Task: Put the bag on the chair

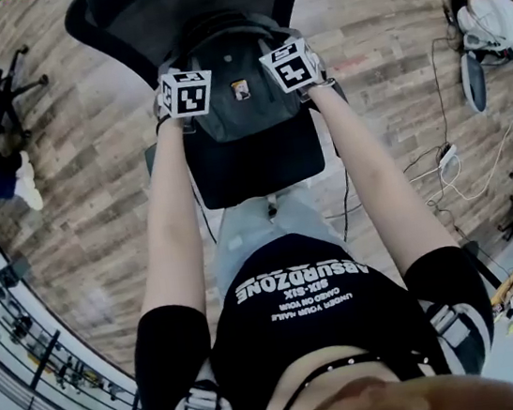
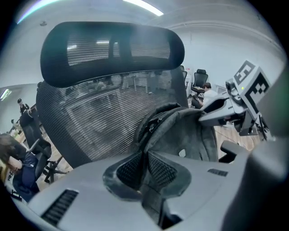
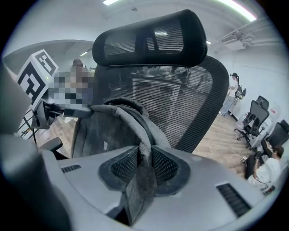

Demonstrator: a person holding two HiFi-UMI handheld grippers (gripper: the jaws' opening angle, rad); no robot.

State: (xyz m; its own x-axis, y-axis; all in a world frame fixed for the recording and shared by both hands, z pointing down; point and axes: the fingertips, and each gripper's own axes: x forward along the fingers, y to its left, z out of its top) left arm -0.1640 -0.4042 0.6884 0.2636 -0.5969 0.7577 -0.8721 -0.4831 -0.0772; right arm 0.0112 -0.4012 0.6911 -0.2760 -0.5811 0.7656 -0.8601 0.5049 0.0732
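The grey bag (image 1: 243, 106) stands upright in the upper middle of the head view, at the back of the black chair (image 1: 261, 172) seat and against its mesh backrest (image 2: 90, 117). Whether its weight is on the seat I cannot tell. The left gripper (image 2: 145, 169) is clamped on a shoulder strap (image 2: 152, 204) at the bag's left top corner. The right gripper (image 3: 145, 168) pinches the other strap (image 3: 139, 182) at the right corner. Wooden floor (image 1: 91, 175) surrounds the chair.
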